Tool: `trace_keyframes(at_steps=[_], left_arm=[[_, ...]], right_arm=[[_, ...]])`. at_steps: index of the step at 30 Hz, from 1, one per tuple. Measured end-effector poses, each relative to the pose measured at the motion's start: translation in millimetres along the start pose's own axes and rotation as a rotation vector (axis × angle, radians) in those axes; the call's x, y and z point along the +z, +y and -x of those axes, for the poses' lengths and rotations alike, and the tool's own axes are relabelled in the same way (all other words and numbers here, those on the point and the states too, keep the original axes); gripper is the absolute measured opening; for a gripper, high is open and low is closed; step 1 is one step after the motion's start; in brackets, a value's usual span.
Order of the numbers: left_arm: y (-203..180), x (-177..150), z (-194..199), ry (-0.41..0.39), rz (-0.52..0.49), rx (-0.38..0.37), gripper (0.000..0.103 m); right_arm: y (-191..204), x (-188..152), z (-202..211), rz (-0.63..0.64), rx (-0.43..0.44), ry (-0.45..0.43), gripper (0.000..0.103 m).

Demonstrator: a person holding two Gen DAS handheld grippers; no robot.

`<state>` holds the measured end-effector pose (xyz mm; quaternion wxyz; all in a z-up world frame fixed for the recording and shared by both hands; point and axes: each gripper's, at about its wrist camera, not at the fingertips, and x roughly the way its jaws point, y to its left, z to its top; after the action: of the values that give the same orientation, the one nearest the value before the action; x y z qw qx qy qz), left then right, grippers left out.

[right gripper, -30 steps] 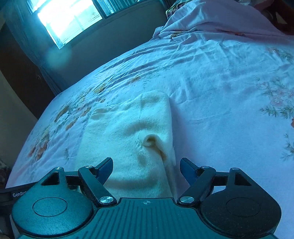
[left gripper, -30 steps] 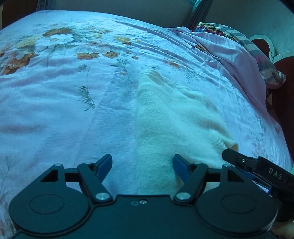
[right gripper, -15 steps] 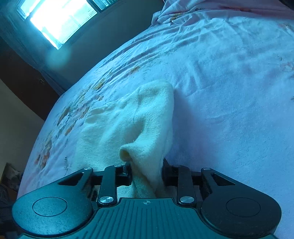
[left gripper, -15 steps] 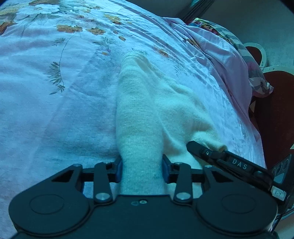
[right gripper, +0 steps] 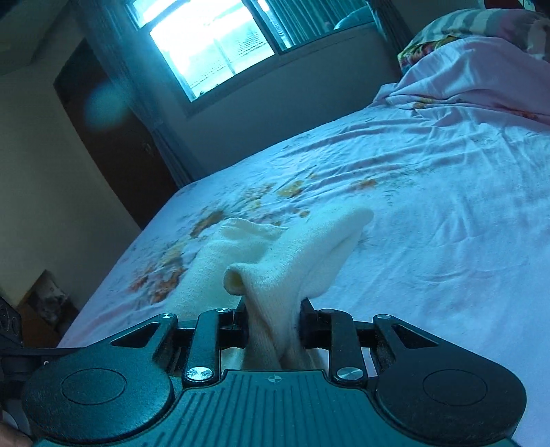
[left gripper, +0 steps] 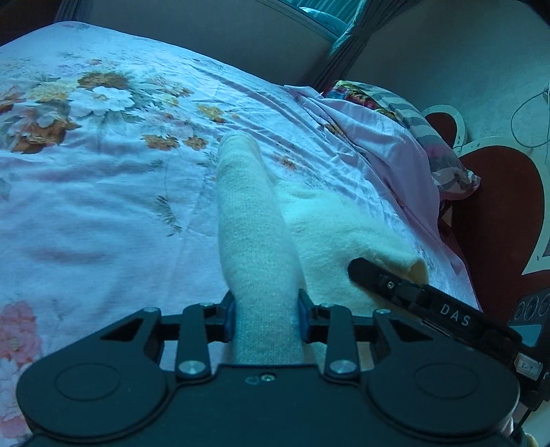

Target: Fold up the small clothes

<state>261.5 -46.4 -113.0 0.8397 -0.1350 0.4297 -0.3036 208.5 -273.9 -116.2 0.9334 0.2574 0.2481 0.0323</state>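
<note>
Cream knit garment [left gripper: 326, 233] lies on the floral bedsheet [left gripper: 103, 206], its near edge lifted off the bed at two points. On the left, the left gripper [left gripper: 264, 316] has just closed its blue pads on one bunched fold. To the right, the right gripper [right gripper: 273, 325] has likewise just clamped another fold, a rolled cuff [right gripper: 235, 278] curling just above its fingers. A pillow [right gripper: 481, 27] sits far right.

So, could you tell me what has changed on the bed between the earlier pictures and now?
Both grippers' jaws have just been closing: the left gripper and right gripper now each pinch the near edge of the cream garment, and have lifted it off the floral sheet. Its far end remains on the sheet; the pillow is unmoved.
</note>
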Motion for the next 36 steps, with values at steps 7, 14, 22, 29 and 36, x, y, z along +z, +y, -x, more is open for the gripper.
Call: trace_keyframes(at_steps=[7,14,22,29,36], left_arm=[[33.5,-32.5,50.6,-0.034,-0.012,0.077,0.030],[86.7,-77.4,36.7,0.026,0.029,0.211,0.040],[81.2,-76.2,71.8,-0.084,0.021,0.284,0.054],[49.3,-78.5,68.1,-0.076,-0.071,0.241,0.054],[53.8,-100.6,44.3,-0.002,-0.117,0.340,0.055]], right_arm=[[48.8,-46.1,0.7,0.011,0.071,0.031,0.025],[36.1,-103.6,-37.8,-0.055,-0.003,0.178,0.031],[27.4,-97.5,-11.4,-0.002,-0.179,0.099,0.056],[89.9,-98.3,-8.9,0.235,-0.107,0.028,0.021],[71.1,-131.8,-46.9,0.280,-0.195,0.198,0.014]])
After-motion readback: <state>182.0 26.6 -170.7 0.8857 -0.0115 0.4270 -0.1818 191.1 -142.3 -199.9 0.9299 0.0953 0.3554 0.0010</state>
